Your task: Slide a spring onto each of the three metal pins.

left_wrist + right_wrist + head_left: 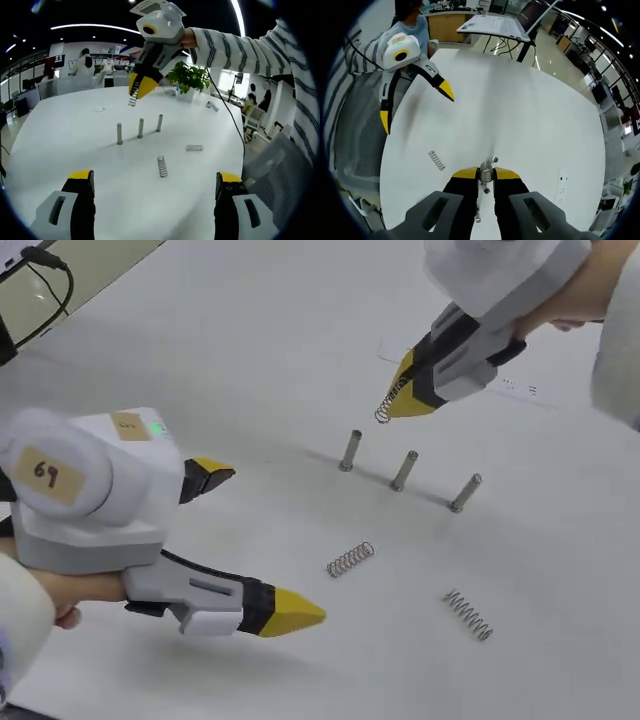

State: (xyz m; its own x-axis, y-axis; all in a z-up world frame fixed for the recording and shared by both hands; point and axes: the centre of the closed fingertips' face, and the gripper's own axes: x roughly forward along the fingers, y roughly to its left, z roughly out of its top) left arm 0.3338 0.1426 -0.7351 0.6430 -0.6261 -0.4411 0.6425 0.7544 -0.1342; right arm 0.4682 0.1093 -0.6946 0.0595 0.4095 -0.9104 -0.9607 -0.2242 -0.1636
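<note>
Holding a spring (388, 400) clamped in the right tool (392, 406) above the three bare pins (405, 470), far from the surface (250, 360) edges, to aim it, with the left tool (270, 543) wide open near two loose springs (350, 559).

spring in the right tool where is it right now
In the head view the spring hangs pinched in the shut right tool, upper right, in the air near the leftmost pin, not yet on it.

L gripper (155, 176) jaws wide apart, low over worktop (60, 130). R gripper (141, 86) grips spring (133, 99) above pins (141, 128) mid-worktop. Loose springs (162, 166) lie toward right edge.
</note>
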